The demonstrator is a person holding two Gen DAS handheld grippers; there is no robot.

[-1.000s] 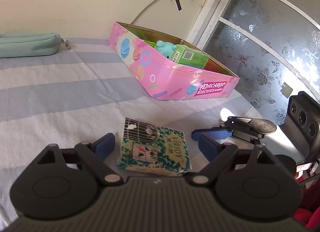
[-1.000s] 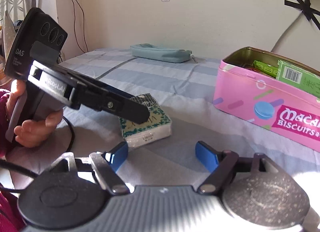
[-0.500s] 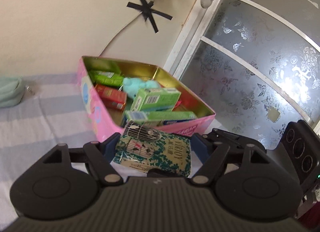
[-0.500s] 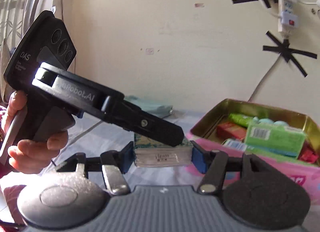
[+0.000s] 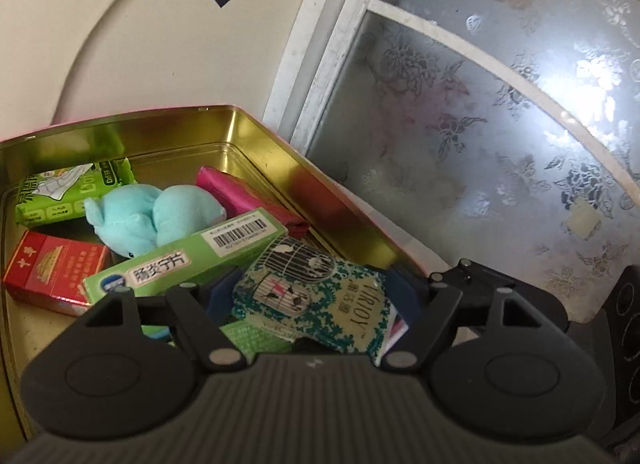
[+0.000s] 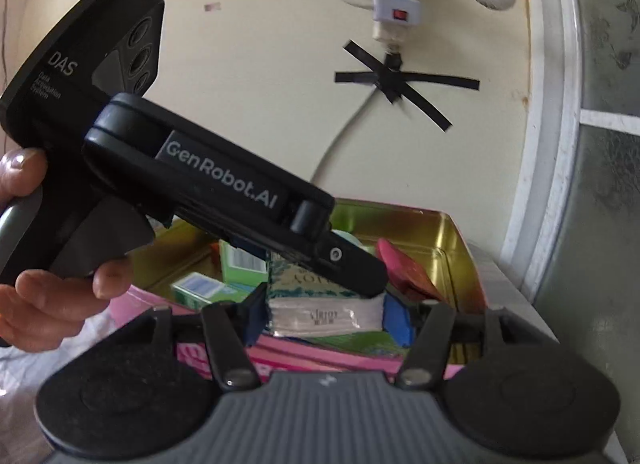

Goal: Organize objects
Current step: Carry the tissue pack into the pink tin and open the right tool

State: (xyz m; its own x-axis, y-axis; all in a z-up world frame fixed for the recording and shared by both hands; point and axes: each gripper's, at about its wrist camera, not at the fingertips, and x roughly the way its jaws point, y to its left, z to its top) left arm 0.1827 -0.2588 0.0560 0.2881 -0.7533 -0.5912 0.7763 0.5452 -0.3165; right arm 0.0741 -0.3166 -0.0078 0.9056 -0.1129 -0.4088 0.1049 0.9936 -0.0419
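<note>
Gripping tissue pack [image 5: 316,296], pink tin [image 5: 248,136], frosted window [image 5: 500,112]

The tissue pack [image 5: 316,296] is white with a teal leafy print and a black birdcage drawing. The biscuit tin [image 5: 280,152] is shiny gold inside and pink on its outer wall. In it lie a pale turquoise plush toy [image 5: 156,216], a light green box [image 5: 188,260] with a white barcode label, a red box [image 5: 52,272] with gold print, a lime green packet [image 5: 68,192] and a magenta packet [image 5: 248,200]. The left gripper [image 5: 312,300] is black with blue pads [image 5: 404,296]. The right gripper [image 6: 324,316] is black with blue pads [image 6: 396,320]. Black tape strips [image 6: 404,80] cross on the cream wall [image 6: 248,64].
</note>
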